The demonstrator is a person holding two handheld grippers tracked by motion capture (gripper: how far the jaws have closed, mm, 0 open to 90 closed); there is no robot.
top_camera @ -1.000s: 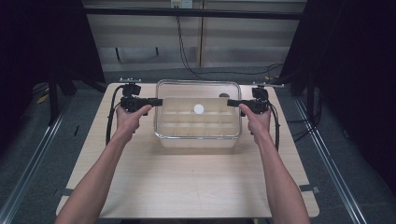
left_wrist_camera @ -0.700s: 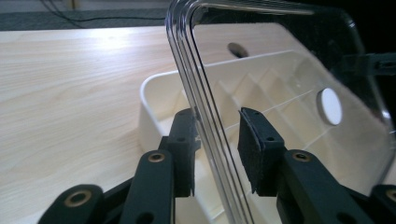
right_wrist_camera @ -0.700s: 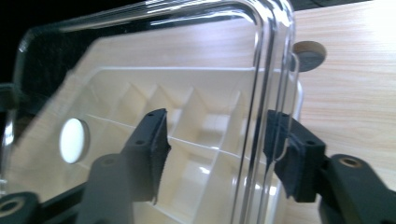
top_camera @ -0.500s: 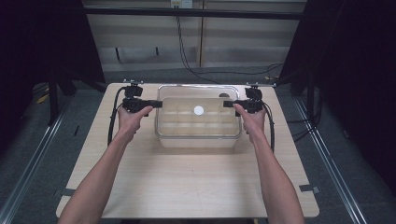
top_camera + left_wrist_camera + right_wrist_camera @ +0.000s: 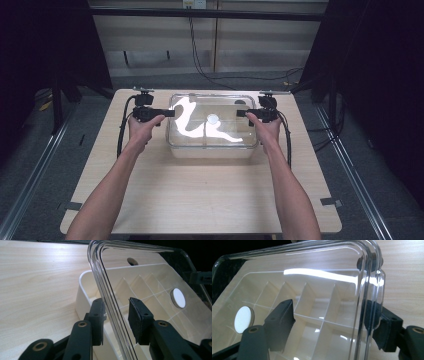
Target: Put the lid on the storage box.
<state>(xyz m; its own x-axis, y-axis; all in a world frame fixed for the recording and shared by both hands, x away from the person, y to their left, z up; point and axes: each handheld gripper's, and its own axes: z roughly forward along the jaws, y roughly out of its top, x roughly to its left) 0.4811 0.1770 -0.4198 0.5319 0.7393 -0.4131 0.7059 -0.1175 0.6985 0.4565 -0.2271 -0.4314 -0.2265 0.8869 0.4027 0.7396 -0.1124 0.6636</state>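
A clear plastic lid [image 5: 200, 107] with a white round disc [image 5: 213, 119] lies tilted over a white box of compartments [image 5: 210, 151] at the table's far middle. My left gripper [image 5: 170, 113] is shut on the lid's left rim [image 5: 110, 302], which stands raised off the box wall [image 5: 81, 297]; its jaws have just eased a little. My right gripper [image 5: 240, 113] has just been opening. Its jaws now stand wide on either side of the lid's right rim [image 5: 364, 290], and the pads [image 5: 283, 320] do not press on it.
The light wooden table [image 5: 200, 200] extends toward me from the box. Black cables [image 5: 121, 130] loop from both grippers along the table's sides. Dark frame rails and floor surround the table edges.
The right hand has shifted slightly toward the box and its jaws have spread. The lid now catches a bright glare across its surface. The left hand has stayed put.
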